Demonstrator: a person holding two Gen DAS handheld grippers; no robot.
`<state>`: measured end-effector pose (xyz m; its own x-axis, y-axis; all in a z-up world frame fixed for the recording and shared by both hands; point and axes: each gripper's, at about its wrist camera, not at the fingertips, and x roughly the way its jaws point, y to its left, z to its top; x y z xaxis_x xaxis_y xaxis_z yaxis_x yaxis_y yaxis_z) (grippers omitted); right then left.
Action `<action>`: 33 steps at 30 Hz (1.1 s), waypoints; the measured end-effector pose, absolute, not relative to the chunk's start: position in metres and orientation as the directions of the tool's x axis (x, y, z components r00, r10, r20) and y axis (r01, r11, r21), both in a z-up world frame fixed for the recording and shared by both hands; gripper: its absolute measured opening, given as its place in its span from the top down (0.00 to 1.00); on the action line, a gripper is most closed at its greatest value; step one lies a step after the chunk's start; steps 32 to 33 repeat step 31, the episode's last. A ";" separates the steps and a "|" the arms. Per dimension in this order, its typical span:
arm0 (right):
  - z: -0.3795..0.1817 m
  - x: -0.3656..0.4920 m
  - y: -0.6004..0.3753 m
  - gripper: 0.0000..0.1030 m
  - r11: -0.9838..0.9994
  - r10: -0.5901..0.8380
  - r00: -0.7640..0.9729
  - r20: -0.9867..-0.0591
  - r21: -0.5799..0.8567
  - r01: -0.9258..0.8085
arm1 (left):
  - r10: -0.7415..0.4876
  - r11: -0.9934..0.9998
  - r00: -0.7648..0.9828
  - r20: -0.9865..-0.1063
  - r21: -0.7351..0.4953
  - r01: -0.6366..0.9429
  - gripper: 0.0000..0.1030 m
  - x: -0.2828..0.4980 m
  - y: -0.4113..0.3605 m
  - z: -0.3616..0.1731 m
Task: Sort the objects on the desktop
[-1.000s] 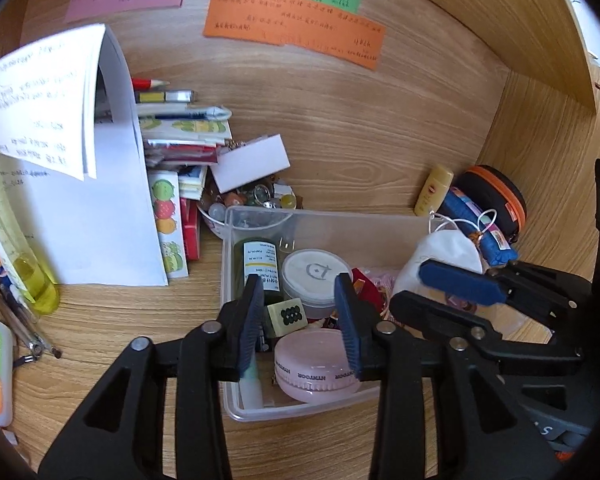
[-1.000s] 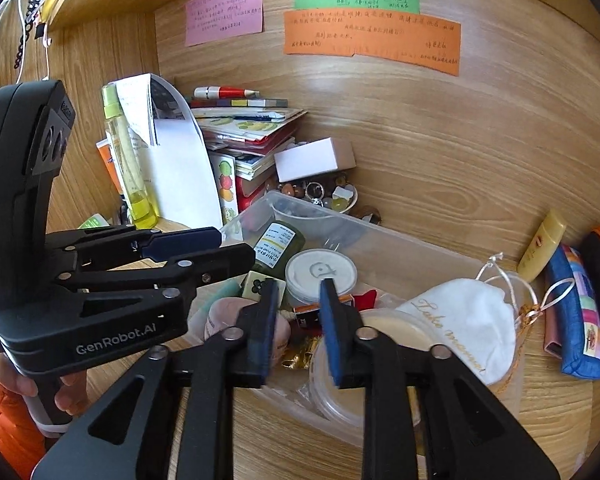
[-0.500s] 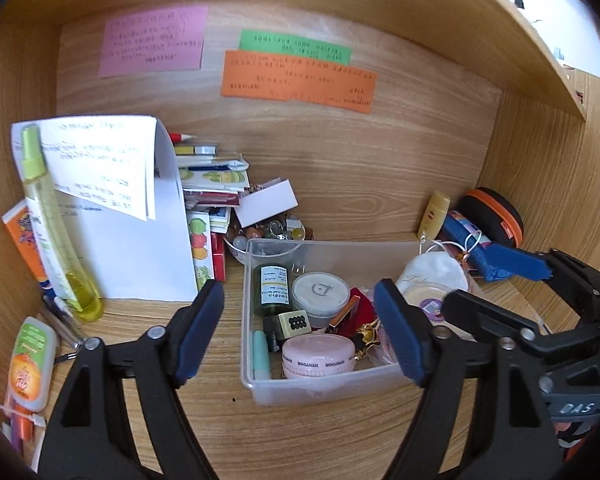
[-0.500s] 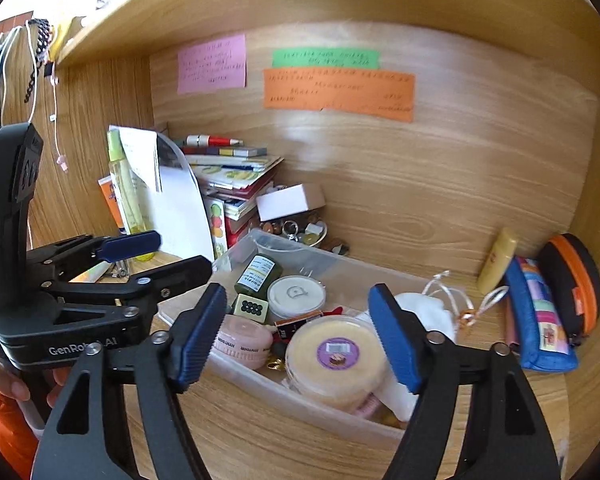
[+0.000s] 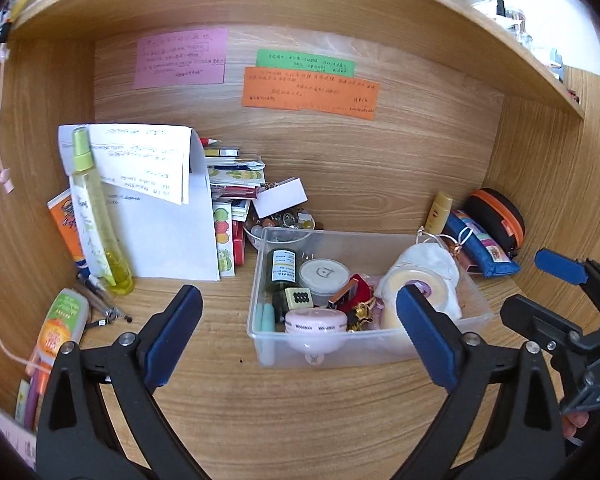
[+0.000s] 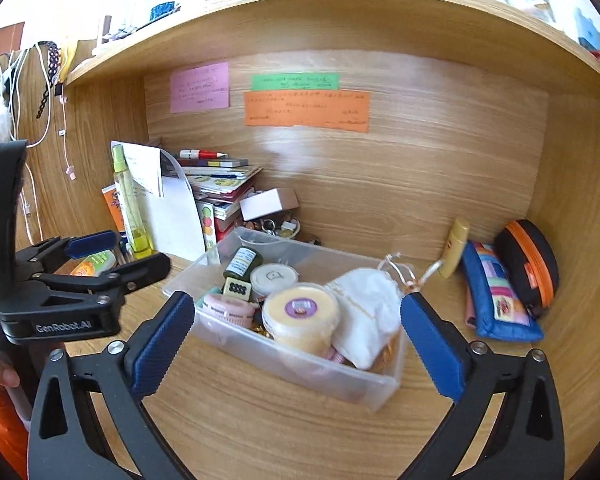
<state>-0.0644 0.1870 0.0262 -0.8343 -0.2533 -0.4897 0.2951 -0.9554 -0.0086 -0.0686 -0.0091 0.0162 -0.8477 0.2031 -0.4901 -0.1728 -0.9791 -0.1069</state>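
Where once narrow, tongs (image 5: pixel 300 336) wide.

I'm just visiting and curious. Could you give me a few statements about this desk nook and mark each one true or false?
1. The clear plastic bin holds a pink round case. True.
2. The left gripper is clamped on a jar. False: its fingers are spread, opening, with nothing pressed between them.
3. The orange note is stuck on the back wall below the green note. True.
4. The blue pouch lies inside the bin. False: it lies on the desk to the right of it.
5. The right gripper holds the white cloth bag. False: it holds nothing.
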 end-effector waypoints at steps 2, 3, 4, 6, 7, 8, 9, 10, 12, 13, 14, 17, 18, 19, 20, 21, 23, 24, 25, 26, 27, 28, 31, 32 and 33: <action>0.026 -0.060 0.193 0.00 -0.958 -0.252 -0.831 -0.496 0.003 0.288 | 0.201 -0.979 -0.853 -0.482 -0.106 -0.171 0.02 -0.061 -0.007 0.018; 0.026 -0.058 0.196 0.00 -0.959 -0.250 -0.829 -0.500 0.011 0.283 | 0.198 -0.980 -0.855 -0.479 -0.103 -0.169 0.02 -0.057 -0.006 0.018; 0.025 -0.056 0.199 0.00 -0.960 -0.248 -0.828 -0.503 0.015 0.279 | 0.196 -0.980 -0.857 -0.477 -0.101 -0.169 0.02 -0.054 -0.005 0.018; 0.022 -0.052 0.205 0.00 -0.964 -0.238 -0.827 -0.509 0.019 0.265 | 0.188 -0.982 -0.861 -0.472 -0.091 -0.164 0.02 -0.046 -0.002 0.018; 0.021 -0.050 0.208 0.00 -0.966 -0.230 -0.827 -0.512 0.019 0.257 | 0.184 -0.983 -0.863 -0.471 -0.087 -0.162 0.02 -0.043 -0.001 0.018; 0.019 -0.047 0.210 0.00 -0.969 -0.221 -0.828 -0.515 0.017 0.248 | 0.181 -0.983 -0.864 -0.470 -0.082 -0.161 0.02 -0.041 0.001 0.017; 0.018 -0.045 0.213 0.00 -0.970 -0.214 -0.828 -0.518 0.014 0.241 | 0.178 -0.984 -0.865 -0.469 -0.078 -0.160 0.02 -0.037 0.004 0.016; 0.016 -0.043 0.215 0.00 -0.972 -0.209 -0.829 -0.519 0.014 0.236 | 0.175 -0.984 -0.867 -0.466 -0.073 -0.160 0.02 -0.034 0.006 0.015; 0.016 -0.038 0.219 0.00 -0.972 -0.210 -0.828 -0.519 0.021 0.234 | 0.163 -0.986 -0.875 -0.457 -0.058 -0.154 0.02 -0.028 0.011 0.015; 0.016 -0.035 0.221 0.00 -0.972 -0.213 -0.829 -0.517 0.025 0.234 | 0.155 -0.988 -0.879 -0.452 -0.049 -0.149 0.02 -0.025 0.013 0.015; 0.016 -0.033 0.223 0.00 -0.972 -0.215 -0.830 -0.515 0.028 0.235 | 0.150 -0.988 -0.882 -0.447 -0.043 -0.146 0.02 -0.022 0.015 0.015; 0.019 -0.027 0.226 0.00 -0.972 -0.215 -0.835 -0.506 0.029 0.232 | 0.148 -0.989 -0.885 -0.441 -0.044 -0.144 0.02 -0.017 0.018 0.015; 0.019 -0.026 0.227 0.00 -0.973 -0.212 -0.837 -0.505 0.026 0.231 | 0.160 -0.987 -0.880 -0.446 -0.053 -0.153 0.02 -0.016 0.018 0.015; 0.019 -0.025 0.226 0.00 -0.973 -0.211 -0.837 -0.504 0.024 0.231 | 0.170 -0.985 -0.877 -0.450 -0.060 -0.160 0.02 -0.016 0.019 0.015; 0.019 -0.023 0.227 0.00 -0.973 -0.209 -0.839 -0.503 0.021 0.230 | 0.173 -0.985 -0.876 -0.451 -0.066 -0.160 0.02 -0.017 0.018 0.014; 0.019 -0.023 0.227 0.00 -0.973 -0.208 -0.840 -0.502 0.020 0.229 | 0.172 -0.985 -0.877 -0.450 -0.070 -0.157 0.02 -0.017 0.019 0.013; 0.019 -0.022 0.228 0.00 -0.974 -0.205 -0.839 -0.504 0.016 0.228 | 0.172 -0.985 -0.875 -0.453 -0.068 -0.158 0.02 -0.018 0.020 0.012; 0.018 -0.022 0.228 0.00 -0.974 -0.204 -0.838 -0.506 0.015 0.228 | 0.175 -0.984 -0.873 -0.455 -0.067 -0.162 0.02 -0.019 0.021 0.011; 0.018 -0.023 0.229 0.00 -0.973 -0.204 -0.837 -0.508 0.014 0.229 | 0.180 -0.984 -0.872 -0.456 -0.069 -0.166 0.02 -0.019 0.021 0.011; 0.017 -0.023 0.228 0.00 -0.974 -0.201 -0.836 -0.510 0.012 0.227 | 0.183 -0.983 -0.870 -0.457 -0.071 -0.169 0.02 -0.020 0.022 0.010; 0.017 -0.024 0.229 0.00 -0.974 -0.199 -0.837 -0.510 0.012 0.225 | 0.183 -0.983 -0.871 -0.457 -0.070 -0.170 0.02 -0.021 0.023 0.009; 0.017 -0.024 0.228 0.00 -0.974 -0.200 -0.836 -0.511 0.013 0.225 | 0.181 -0.983 -0.871 -0.456 -0.067 -0.168 0.02 -0.021 0.023 0.009; 0.016 -0.027 0.229 0.00 -0.974 -0.200 -0.834 -0.514 0.016 0.224 | 0.177 -0.984 -0.870 -0.461 -0.058 -0.169 0.02 -0.023 0.026 0.008; 0.016 -0.027 0.229 0.00 -0.974 -0.200 -0.834 -0.514 0.016 0.224 | 0.177 -0.984 -0.870 -0.461 -0.058 -0.169 0.02 -0.023 0.026 0.008; 0.016 -0.027 0.229 0.00 -0.974 -0.200 -0.834 -0.514 0.016 0.224 | 0.177 -0.984 -0.870 -0.461 -0.058 -0.169 0.02 -0.023 0.026 0.008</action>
